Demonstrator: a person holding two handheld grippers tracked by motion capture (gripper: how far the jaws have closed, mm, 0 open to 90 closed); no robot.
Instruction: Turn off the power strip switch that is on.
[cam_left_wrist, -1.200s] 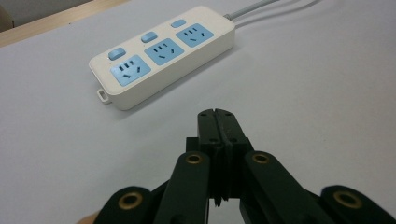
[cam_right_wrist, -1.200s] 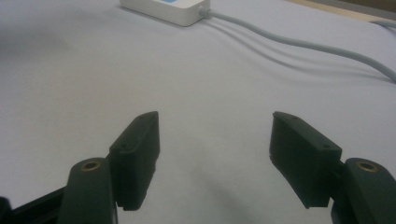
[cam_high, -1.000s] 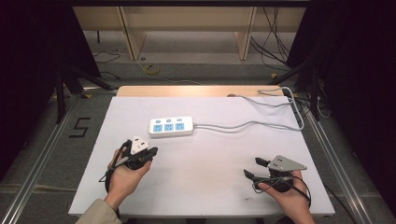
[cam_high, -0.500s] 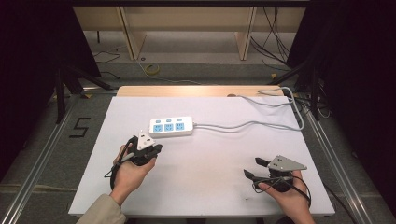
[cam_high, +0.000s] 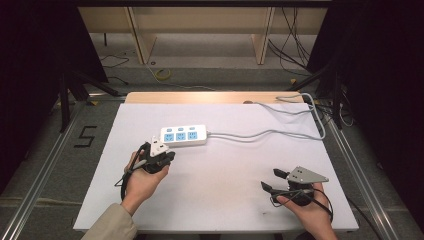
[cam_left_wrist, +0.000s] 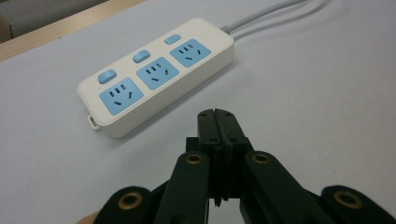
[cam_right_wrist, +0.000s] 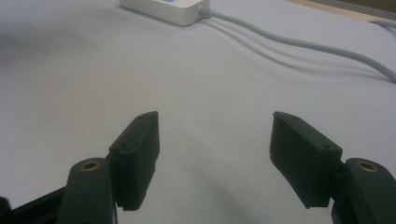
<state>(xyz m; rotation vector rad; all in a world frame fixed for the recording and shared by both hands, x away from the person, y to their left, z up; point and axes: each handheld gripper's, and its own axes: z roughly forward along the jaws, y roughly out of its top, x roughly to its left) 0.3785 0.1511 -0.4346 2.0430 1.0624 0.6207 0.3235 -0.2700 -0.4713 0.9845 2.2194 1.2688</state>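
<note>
High view: power strip (cam_high: 183, 135) lies left of centre on the white table (cam_high: 225, 200), its grey cable (cam_high: 280, 134) running to the upper right. Left gripper (cam_high: 167, 156) is just beside its near edge; right gripper (cam_high: 274, 180) rests well apart, lower right.

Left gripper view: jaws are pressed together, holding nothing; the three switches (cam_left_wrist: 141, 57) look untouched, so pressing is probably left.

Right gripper view: jaws stand wide apart, empty. Nothing blocks the way.

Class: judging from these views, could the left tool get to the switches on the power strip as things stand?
Probably yes. The left tool, jaws shut, points at the power strip with bare table between them; the blue switches face up, uncovered.
</note>
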